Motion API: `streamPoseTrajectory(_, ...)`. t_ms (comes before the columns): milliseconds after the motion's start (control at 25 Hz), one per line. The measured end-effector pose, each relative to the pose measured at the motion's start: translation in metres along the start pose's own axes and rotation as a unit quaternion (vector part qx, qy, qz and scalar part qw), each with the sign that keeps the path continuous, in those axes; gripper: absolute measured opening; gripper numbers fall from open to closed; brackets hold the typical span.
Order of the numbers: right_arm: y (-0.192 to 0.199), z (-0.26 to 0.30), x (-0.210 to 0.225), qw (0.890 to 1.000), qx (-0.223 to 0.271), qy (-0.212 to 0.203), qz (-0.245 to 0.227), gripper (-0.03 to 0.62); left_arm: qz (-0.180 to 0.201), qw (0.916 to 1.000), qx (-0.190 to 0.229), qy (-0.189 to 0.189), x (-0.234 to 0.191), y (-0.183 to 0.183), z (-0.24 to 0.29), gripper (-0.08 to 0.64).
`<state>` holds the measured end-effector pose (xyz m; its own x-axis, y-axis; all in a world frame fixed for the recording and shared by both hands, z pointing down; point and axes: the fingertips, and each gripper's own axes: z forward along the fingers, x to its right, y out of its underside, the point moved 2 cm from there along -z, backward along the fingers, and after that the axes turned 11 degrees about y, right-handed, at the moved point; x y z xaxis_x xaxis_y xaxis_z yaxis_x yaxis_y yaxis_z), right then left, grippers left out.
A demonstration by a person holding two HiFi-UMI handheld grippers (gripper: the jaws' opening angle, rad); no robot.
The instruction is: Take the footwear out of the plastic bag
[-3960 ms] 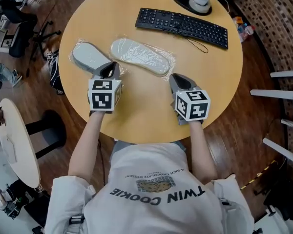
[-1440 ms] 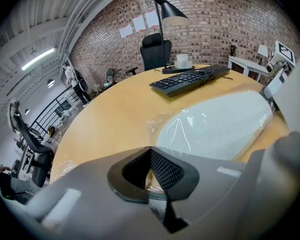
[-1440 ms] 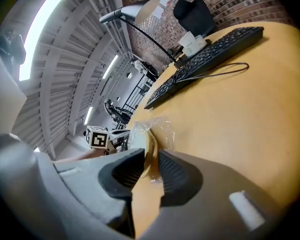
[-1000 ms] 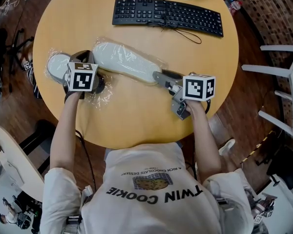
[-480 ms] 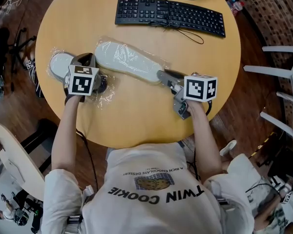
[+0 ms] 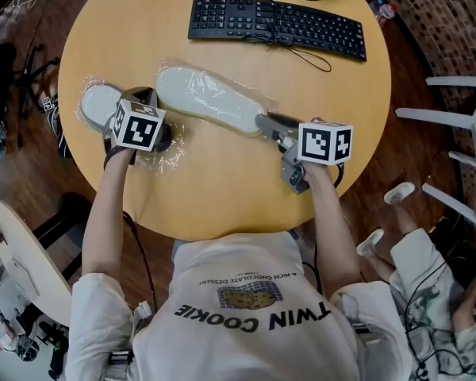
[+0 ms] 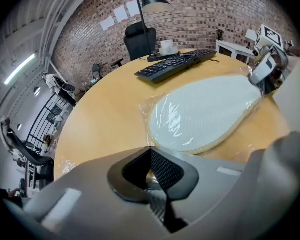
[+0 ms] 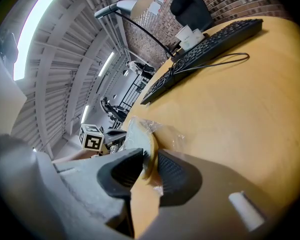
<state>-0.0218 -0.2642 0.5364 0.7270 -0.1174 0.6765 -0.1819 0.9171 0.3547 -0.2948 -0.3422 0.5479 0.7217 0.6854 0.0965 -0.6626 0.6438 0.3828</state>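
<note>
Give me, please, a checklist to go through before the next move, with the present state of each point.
1. Right gripper grips the long slipper: ok. Its jaws have just been closing and now pinch the slipper's near end, with film around it.
2. Left gripper has caught some film: cannot tell. Its jaws are together, but nothing shows clearly between them.
3. Long slipper is out of its plastic bag: not ok, it is wrapped.
4. Second slipper is unwrapped: not ok, it is also in film.
5. Keyboard is clear of both slippers: ok, it lies apart at the far side of the table.
</note>
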Motion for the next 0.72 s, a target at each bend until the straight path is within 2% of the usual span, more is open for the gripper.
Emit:
streamPoseTrajectory(360,-0.002,-0.010,-0.002,0.999,0.012,-0.026,0.027,0.077,-0.013,0.9997,-0.014,-0.014,0.000,-0.001,0.001,0.000)
streamPoseTrajectory(720,0.006,-0.033,0.012,0.997,0.036,-0.033,0.058,0.069,-0.026,0.9994,-0.003,-0.025,-0.004,0.001,0.001,0.000)
